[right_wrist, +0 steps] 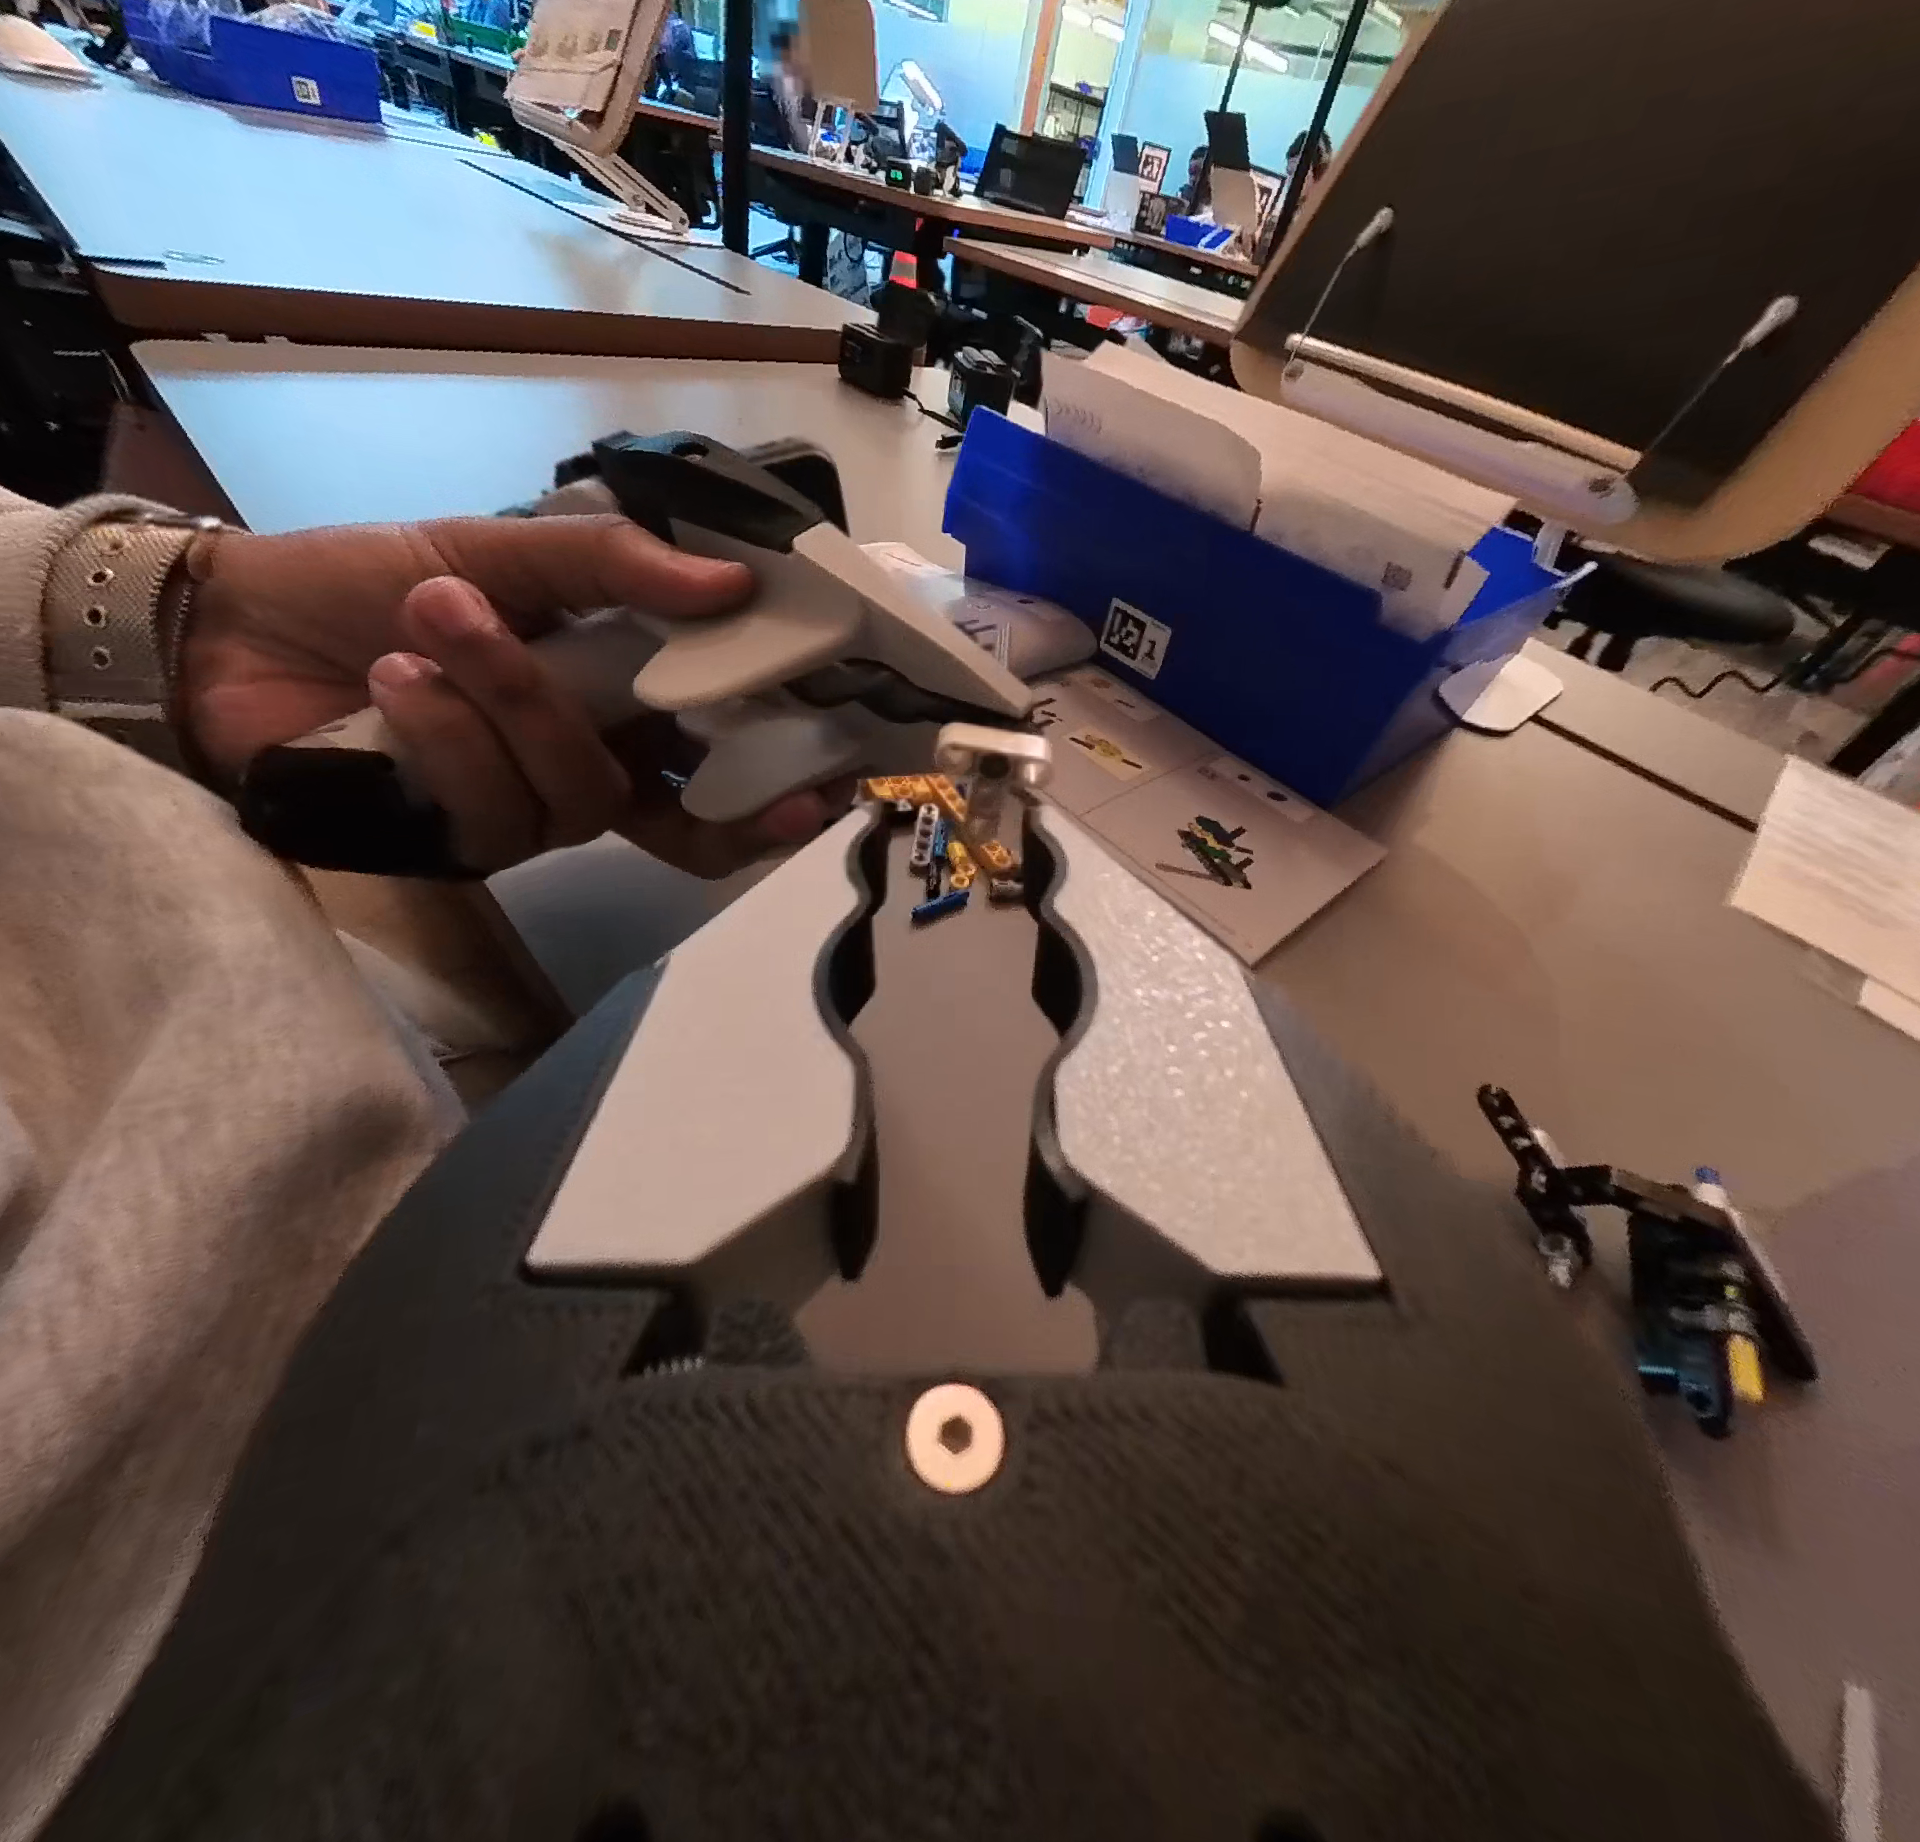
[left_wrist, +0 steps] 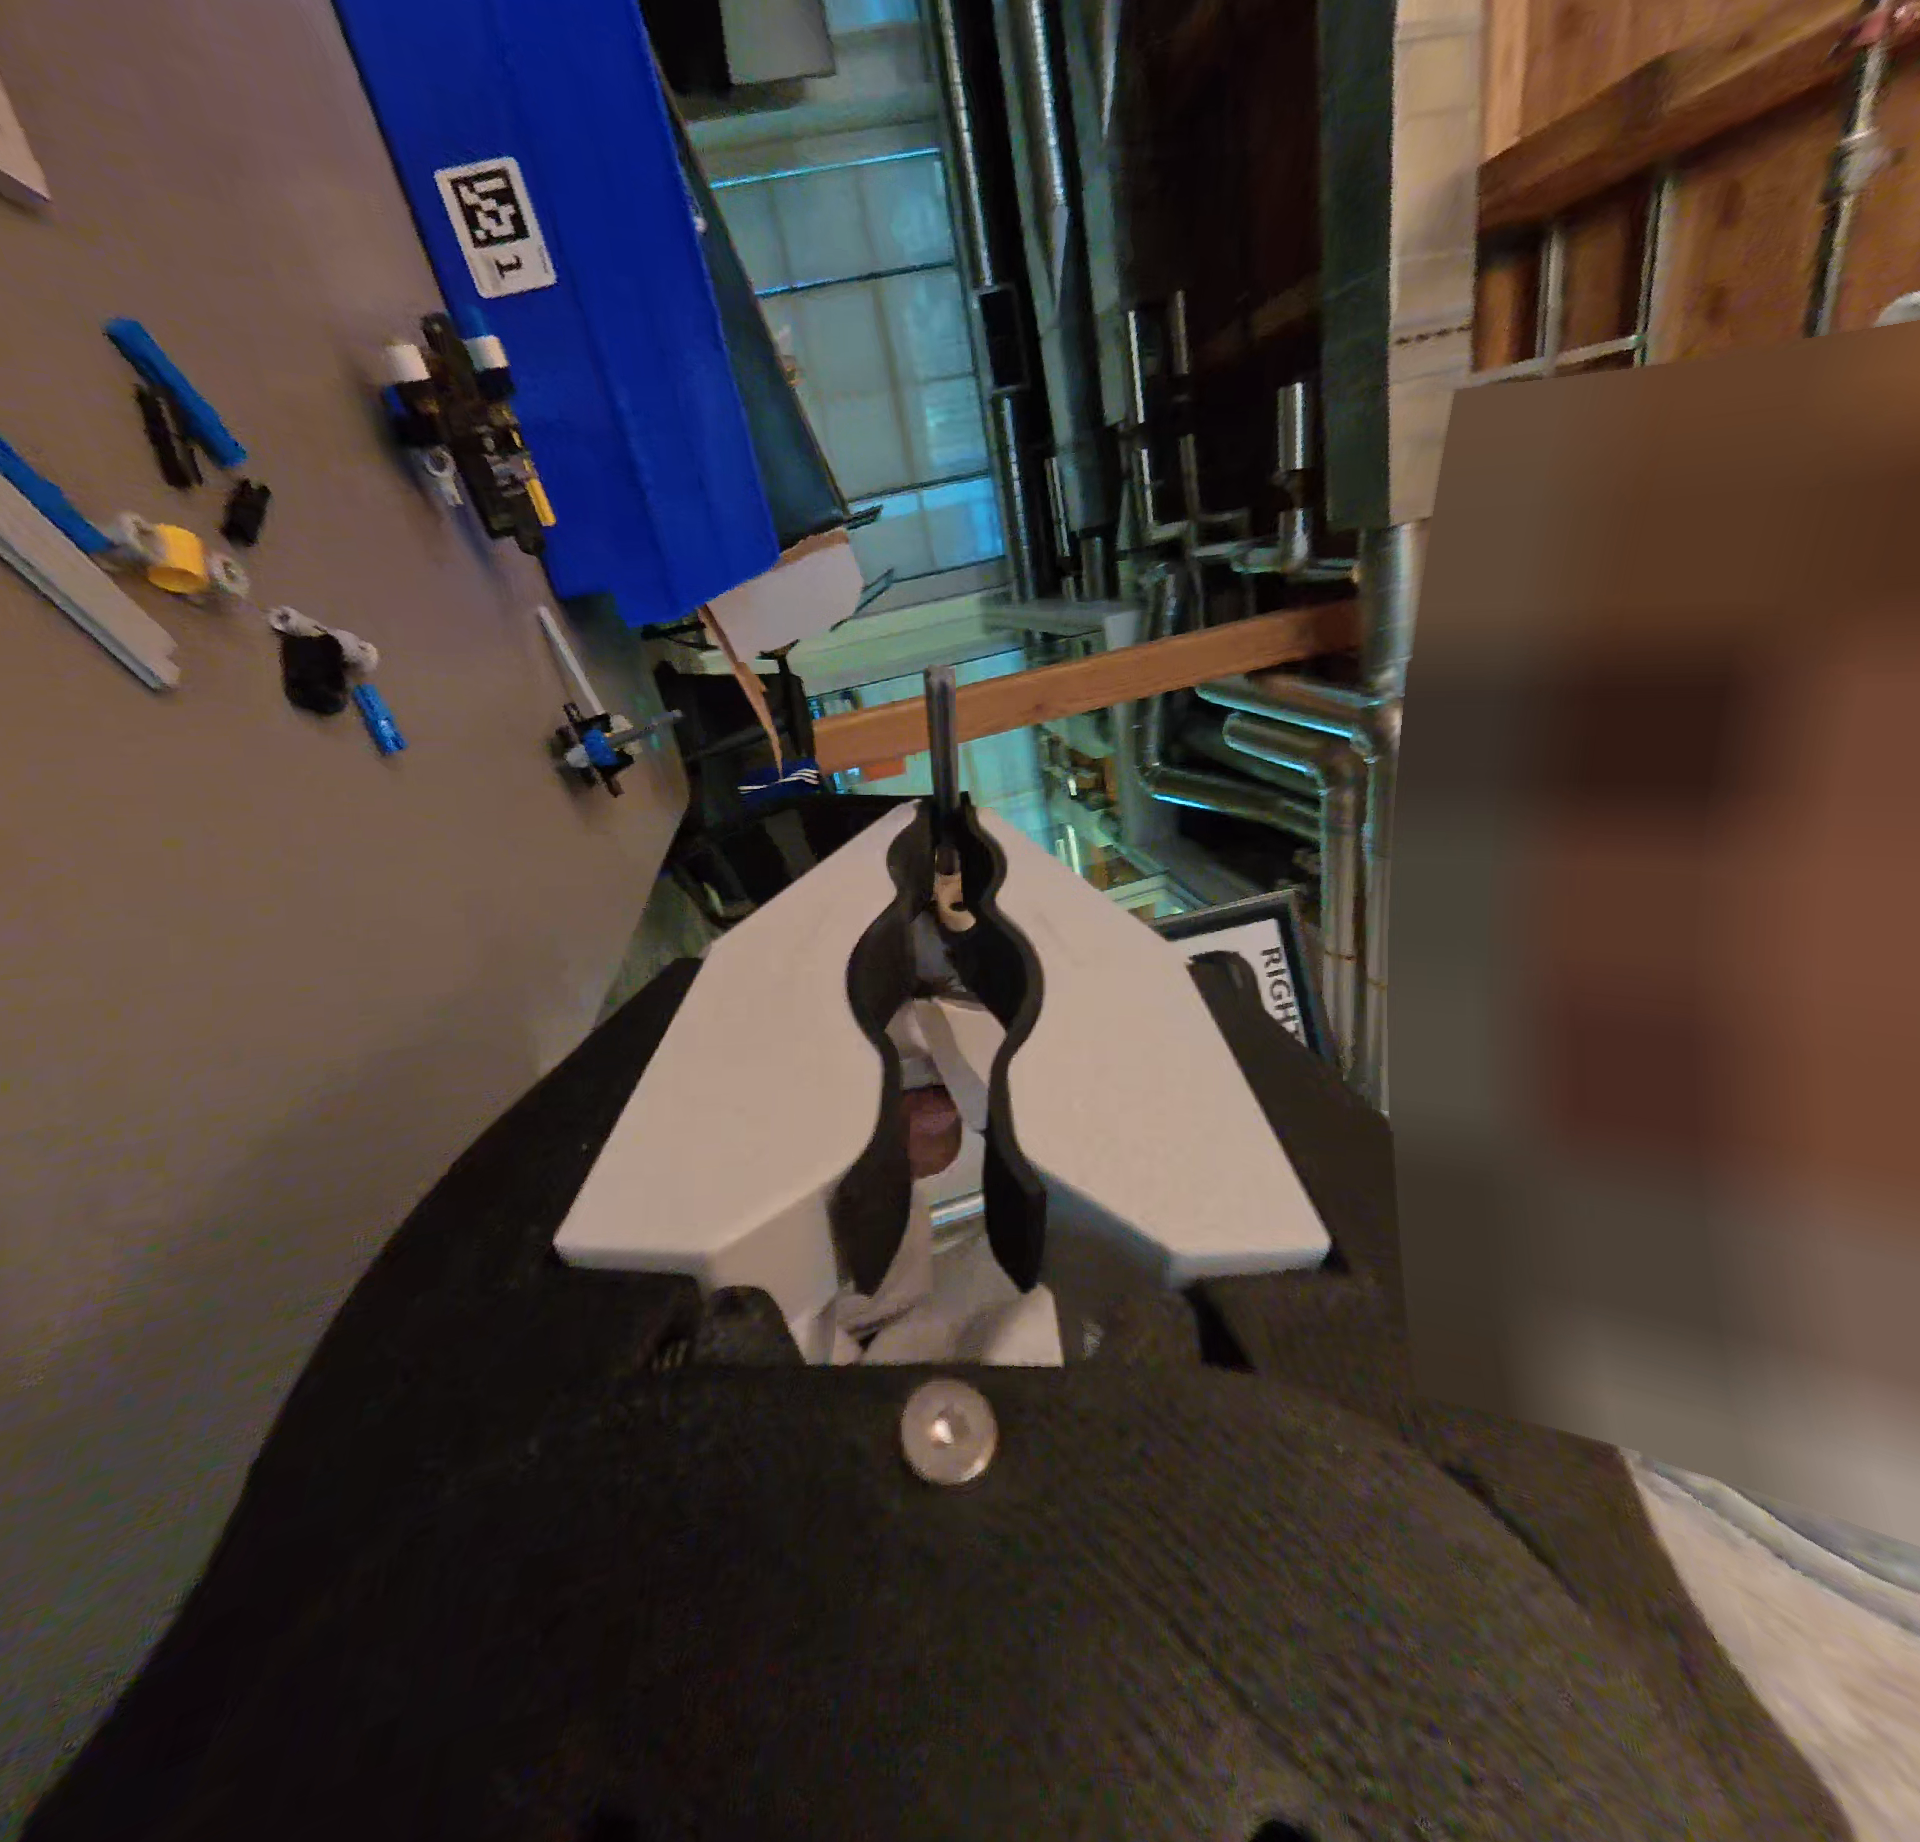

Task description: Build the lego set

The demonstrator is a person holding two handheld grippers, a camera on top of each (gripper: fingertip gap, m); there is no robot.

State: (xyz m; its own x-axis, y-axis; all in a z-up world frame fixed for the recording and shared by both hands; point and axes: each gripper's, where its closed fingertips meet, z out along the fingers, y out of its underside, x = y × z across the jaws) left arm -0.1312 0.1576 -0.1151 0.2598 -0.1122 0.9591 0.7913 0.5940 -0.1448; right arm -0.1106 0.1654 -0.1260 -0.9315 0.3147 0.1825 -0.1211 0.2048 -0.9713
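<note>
Dark axle pinched for mating

My left gripper (left_wrist: 948, 836) is clamped on a dark grey axle (left_wrist: 940, 732), its free end poking clear so a part can slide on. My right gripper (right_wrist: 987, 805) pinches what looks like a white connector (right_wrist: 992, 750), though blur hides the contact, held near the other's tips. Loose Lego parts (right_wrist: 951, 847) lie below. A blue bin (right_wrist: 1247, 629) behind holds paper sheets (right_wrist: 1153, 452); the half-built model (right_wrist: 1683, 1283) sits aside

My left gripper (left_wrist: 943, 836) pinching a dark axle (left_wrist: 940, 727)

Jaws closed on it; loose lego pieces (left_wrist: 197, 556) lie beside the blue bin (left_wrist: 540, 265), a partial build (left_wrist: 473, 431) touching it.
</note>
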